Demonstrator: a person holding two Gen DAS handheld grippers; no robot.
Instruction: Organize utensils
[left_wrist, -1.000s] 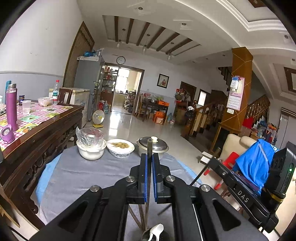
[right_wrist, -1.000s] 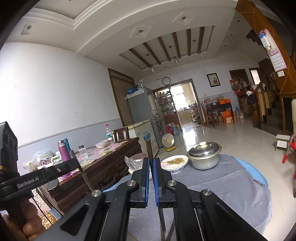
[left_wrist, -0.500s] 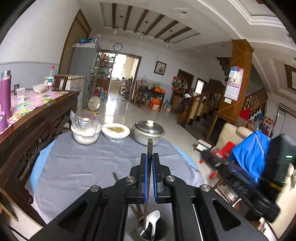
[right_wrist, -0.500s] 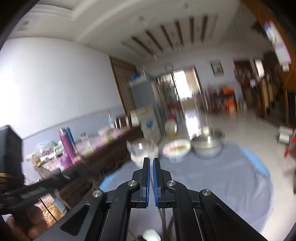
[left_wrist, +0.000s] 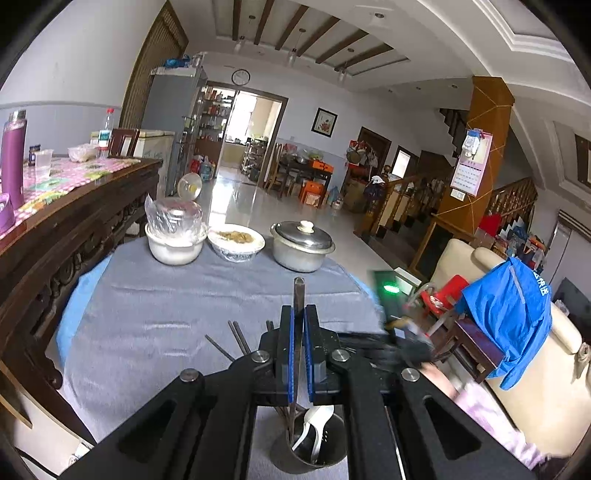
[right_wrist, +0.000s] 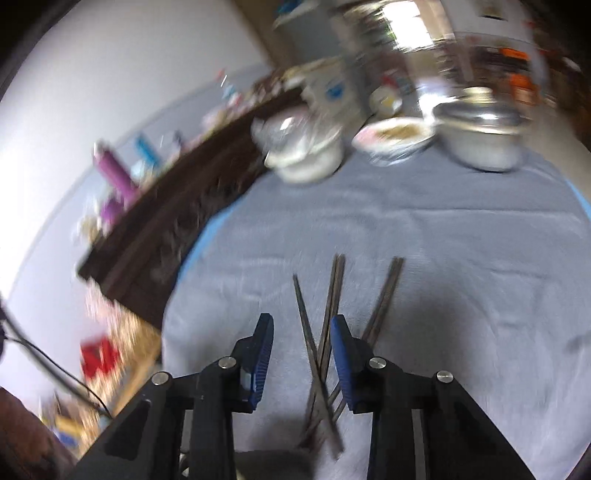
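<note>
Left gripper (left_wrist: 298, 332) pinching chopstick (left_wrist: 298, 291) above holder (left_wrist: 314, 459) containing white spoon (left_wrist: 314, 421); right gripper (right_wrist: 301, 339) spread wide.

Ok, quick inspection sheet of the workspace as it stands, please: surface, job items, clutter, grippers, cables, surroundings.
Surface: round table under a grey cloth, blue edge showing.
Job's things: chopsticks loose on the cloth, some crossed; metal utensil holder with a white spoon inside.
Clutter: lidded pot, food bowl, plastic-wrapped bowl at the far edge.
Grippers: left gripper shut on a single chopstick above the holder; right gripper open over the loose chopsticks.
Cables: dark cable at left, off the table.
Surroundings: wooden sideboard, purple flask, blue garment.
</note>
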